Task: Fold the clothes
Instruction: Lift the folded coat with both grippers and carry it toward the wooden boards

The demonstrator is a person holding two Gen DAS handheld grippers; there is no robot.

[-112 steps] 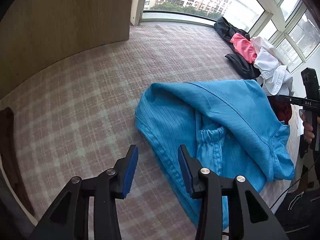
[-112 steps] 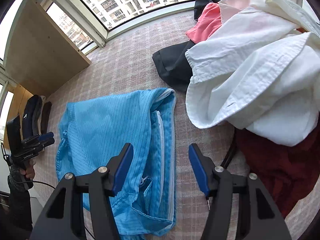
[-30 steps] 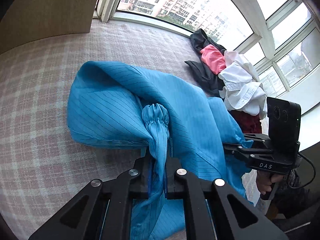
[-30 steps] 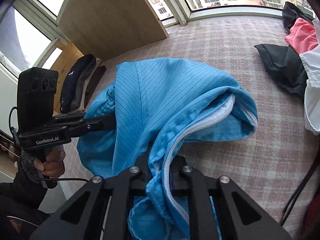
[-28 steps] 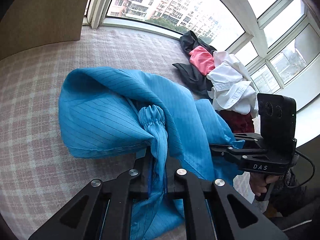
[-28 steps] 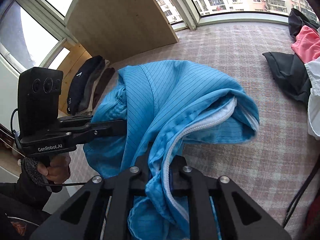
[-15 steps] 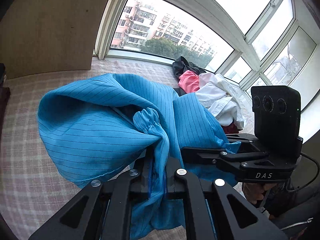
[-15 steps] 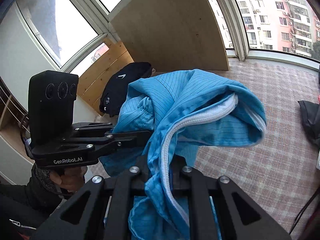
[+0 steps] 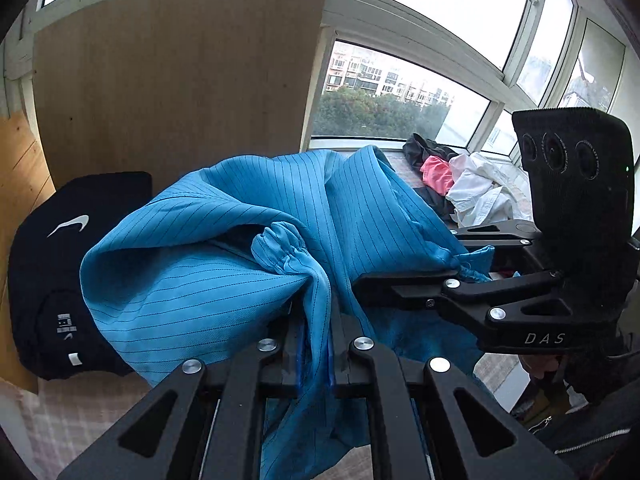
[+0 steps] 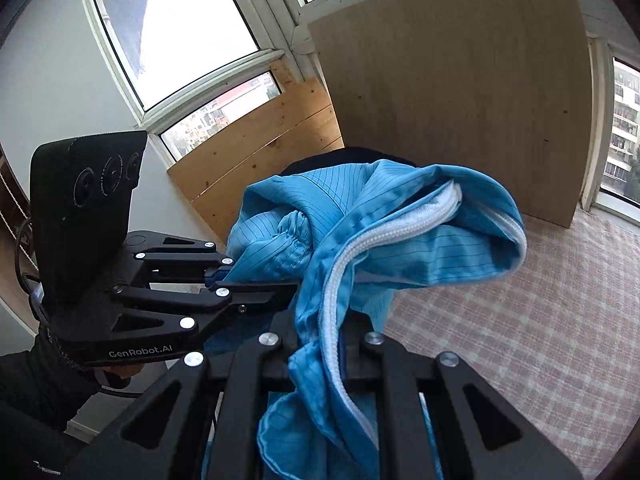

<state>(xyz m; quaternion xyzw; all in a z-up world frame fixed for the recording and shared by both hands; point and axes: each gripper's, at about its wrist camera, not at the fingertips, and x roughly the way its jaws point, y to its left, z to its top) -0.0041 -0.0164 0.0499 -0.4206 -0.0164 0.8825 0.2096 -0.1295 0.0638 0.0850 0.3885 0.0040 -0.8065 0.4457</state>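
A blue pinstriped jacket with a white zipper hangs bunched in the air between both grippers, lifted off the checked surface. My left gripper is shut on a fold near its gathered cuff. My right gripper is shut on the zipper edge. Each view shows the other gripper close alongside: the right gripper from the left wrist, the left gripper from the right wrist, both buried in blue cloth.
Folded black clothes with a white logo are stacked at the left against a wooden board. A pile of black, pink and white garments lies by the windows. The checked surface spreads to the right.
Both grippers rose with the blue jacket and swung left toward the wooden board and the black stack. The jacket came fully off the surface. Both grips held.
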